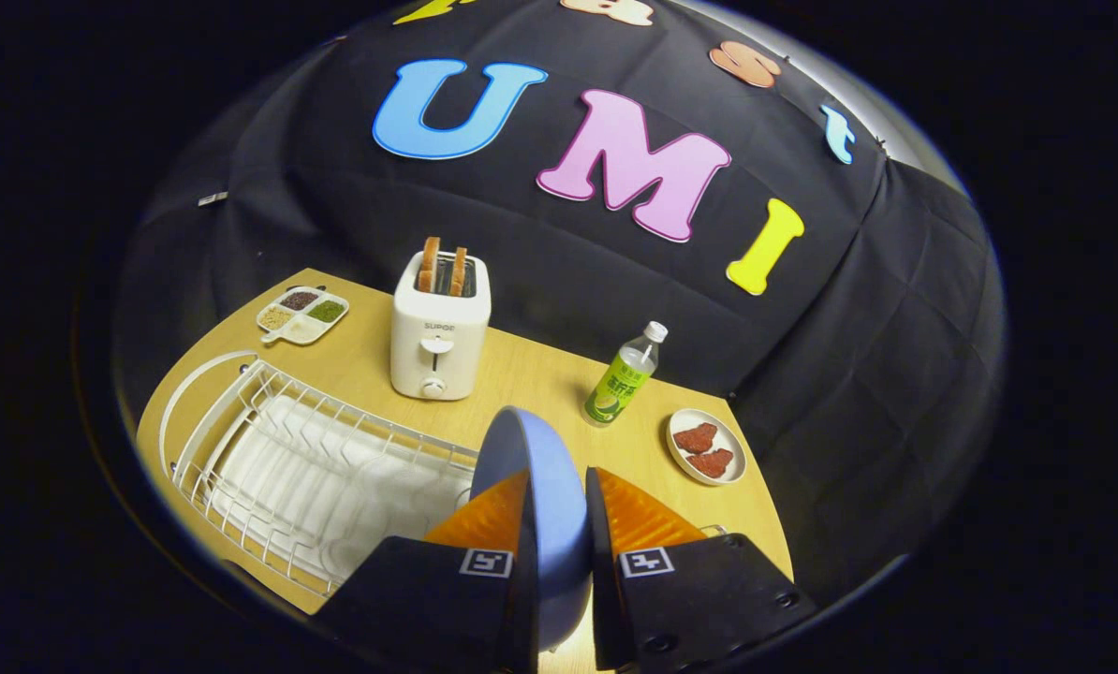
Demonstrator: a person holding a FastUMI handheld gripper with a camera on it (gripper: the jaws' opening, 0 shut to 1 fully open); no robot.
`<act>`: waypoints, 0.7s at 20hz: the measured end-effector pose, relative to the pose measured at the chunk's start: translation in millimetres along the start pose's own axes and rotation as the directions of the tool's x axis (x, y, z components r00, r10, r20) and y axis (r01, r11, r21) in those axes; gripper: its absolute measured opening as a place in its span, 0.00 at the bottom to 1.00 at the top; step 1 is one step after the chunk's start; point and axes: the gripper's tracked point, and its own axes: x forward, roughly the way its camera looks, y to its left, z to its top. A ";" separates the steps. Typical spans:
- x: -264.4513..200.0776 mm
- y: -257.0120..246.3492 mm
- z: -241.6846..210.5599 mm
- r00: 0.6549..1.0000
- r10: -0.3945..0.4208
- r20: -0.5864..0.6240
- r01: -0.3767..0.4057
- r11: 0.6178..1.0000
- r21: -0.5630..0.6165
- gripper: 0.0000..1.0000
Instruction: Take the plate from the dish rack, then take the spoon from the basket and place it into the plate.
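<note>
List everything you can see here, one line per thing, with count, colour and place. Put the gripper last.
plate: one, blue, held on edge between the fingers, above the rack's near end.
dish rack: one, white wire with white tray, on the table beside the fingers.
toaster: one, white, behind the rack.
toast slices: two, brown, standing in the toaster slots.
divided dish: one, white, four compartments of seasonings, beside the toaster.
bottle: one, green drink, white cap, upright beyond the fingers.
small plate: one, white, two red-brown pieces on it, beside the bottle.
table: one, light wood.
gripper: one, fingers shut on the plate.
</note>
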 end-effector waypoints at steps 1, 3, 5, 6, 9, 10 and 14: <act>0.9 -3.2 5.3 1.000 -0.001 0.016 0.000 1.000 0.022 0.26; -2.9 -5.8 10.2 0.999 0.028 0.037 -0.029 0.999 0.035 0.23; -3.3 -3.7 -1.2 0.997 0.079 -0.001 -0.078 0.994 0.072 0.19; -2.7 -6.0 -6.3 0.995 0.102 -0.016 -0.100 0.991 0.091 0.18; -6.6 -15.7 -16.9 0.980 0.193 -0.041 -0.185 0.972 0.143 0.17; -10.2 -22.7 -18.8 0.975 0.216 -0.045 -0.206 0.964 0.167 0.17; -24.9 -64.4 -23.7 0.960 0.277 -0.035 -0.259 0.931 0.256 0.17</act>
